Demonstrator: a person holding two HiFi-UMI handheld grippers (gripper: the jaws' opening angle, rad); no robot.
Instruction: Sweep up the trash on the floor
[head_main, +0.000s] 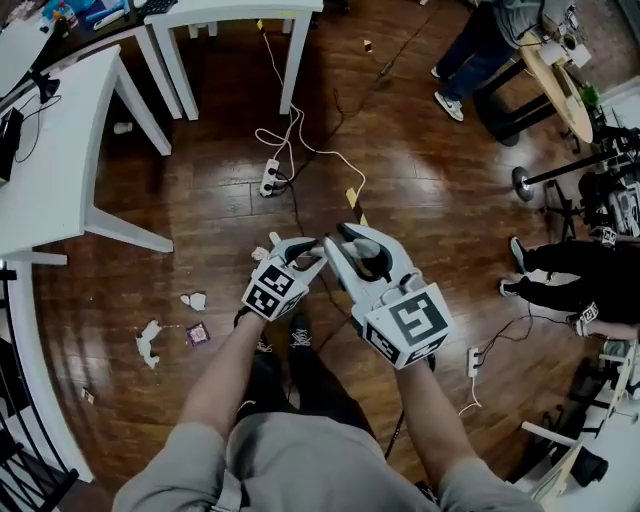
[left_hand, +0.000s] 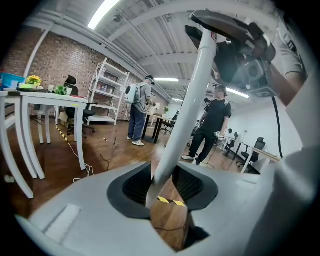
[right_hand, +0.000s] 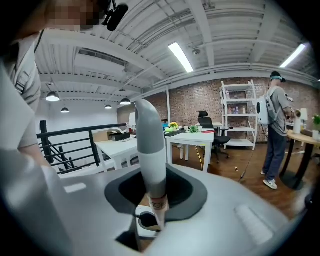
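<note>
My two grippers are held close together over the dark wood floor. The left gripper (head_main: 298, 256) (left_hand: 162, 189) is shut on a slanting white pole (left_hand: 189, 112) that rises between its pads to a black top. The right gripper (head_main: 362, 250) (right_hand: 155, 194) is shut on an upright handle (right_hand: 150, 160), grey above and white below with a label band. Trash lies on the floor to the left: a crumpled white paper (head_main: 148, 343), a smaller white scrap (head_main: 195, 300) and a purple wrapper (head_main: 197, 334). What hangs below either handle is hidden by my arms.
White tables (head_main: 60, 165) stand at the upper left, a black railing (head_main: 20, 450) at the lower left. A power strip with white cable (head_main: 270, 177) lies ahead, another strip (head_main: 473, 361) to the right. People stand at the upper right (head_main: 470, 60) and right (head_main: 560, 285).
</note>
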